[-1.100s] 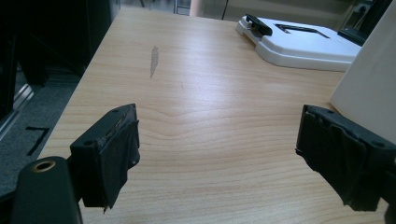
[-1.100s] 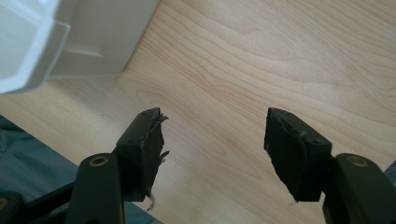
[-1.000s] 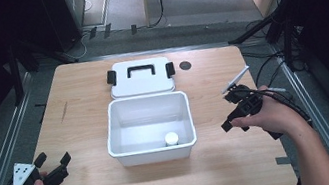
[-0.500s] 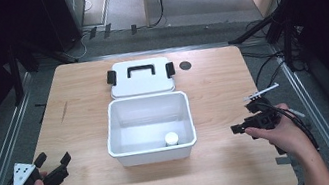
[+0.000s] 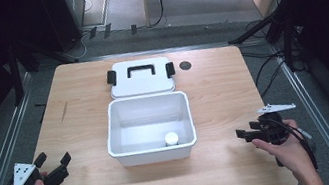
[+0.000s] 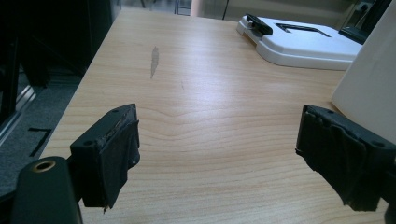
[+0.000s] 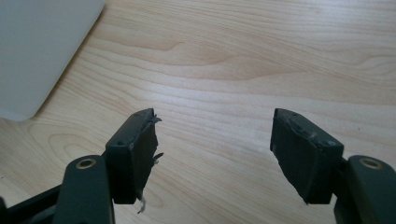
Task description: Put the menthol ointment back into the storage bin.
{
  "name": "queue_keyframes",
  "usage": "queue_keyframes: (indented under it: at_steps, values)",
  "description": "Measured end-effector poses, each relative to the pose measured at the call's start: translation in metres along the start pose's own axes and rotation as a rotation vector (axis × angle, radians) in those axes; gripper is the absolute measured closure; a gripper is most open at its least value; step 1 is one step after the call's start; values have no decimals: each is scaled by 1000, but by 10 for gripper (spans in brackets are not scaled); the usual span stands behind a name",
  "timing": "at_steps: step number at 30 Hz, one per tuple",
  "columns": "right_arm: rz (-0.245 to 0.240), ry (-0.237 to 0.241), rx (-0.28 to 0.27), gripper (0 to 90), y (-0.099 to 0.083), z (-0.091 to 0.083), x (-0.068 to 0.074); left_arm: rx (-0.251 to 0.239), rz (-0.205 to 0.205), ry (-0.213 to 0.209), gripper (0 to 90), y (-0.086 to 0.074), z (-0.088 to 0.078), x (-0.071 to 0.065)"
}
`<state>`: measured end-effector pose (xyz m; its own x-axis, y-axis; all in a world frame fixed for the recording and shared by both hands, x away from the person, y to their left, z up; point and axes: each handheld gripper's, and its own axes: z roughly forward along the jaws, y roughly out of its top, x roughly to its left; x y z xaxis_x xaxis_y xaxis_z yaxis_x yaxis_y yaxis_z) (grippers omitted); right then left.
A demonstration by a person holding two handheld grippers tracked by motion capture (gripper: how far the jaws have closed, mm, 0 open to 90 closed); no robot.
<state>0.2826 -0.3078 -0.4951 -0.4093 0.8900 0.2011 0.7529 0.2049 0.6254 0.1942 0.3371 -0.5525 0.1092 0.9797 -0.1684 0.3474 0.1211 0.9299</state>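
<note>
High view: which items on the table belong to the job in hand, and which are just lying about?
Part of the job:
- white box, open
- small white container inside the box
- white lid with black handle, lying behind the box
- left gripper and right gripper, both empty

Lying about:
- black round spot on the table

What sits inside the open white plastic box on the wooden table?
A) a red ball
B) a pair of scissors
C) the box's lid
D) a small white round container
D: a small white round container stands at the near wall of the open white plastic box, while the white lid with a black handle lies on the table behind it.
</note>
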Motion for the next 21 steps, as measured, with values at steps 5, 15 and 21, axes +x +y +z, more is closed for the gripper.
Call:
queue_keyframes:
  at_steps: [5, 15, 21]
  values:
    - [7, -14, -68, 328, -16, 0, -7, 0, 2, 0, 139, 0, 0, 0]
    - [-38, -11, -306, 260, -49, 5, -11, -1, 4, 1, 139, 0, 0, 0]
    - [-41, -43, -330, 260, -63, 11, -14, 2, 7, 0, 139, 0, 0, 0]
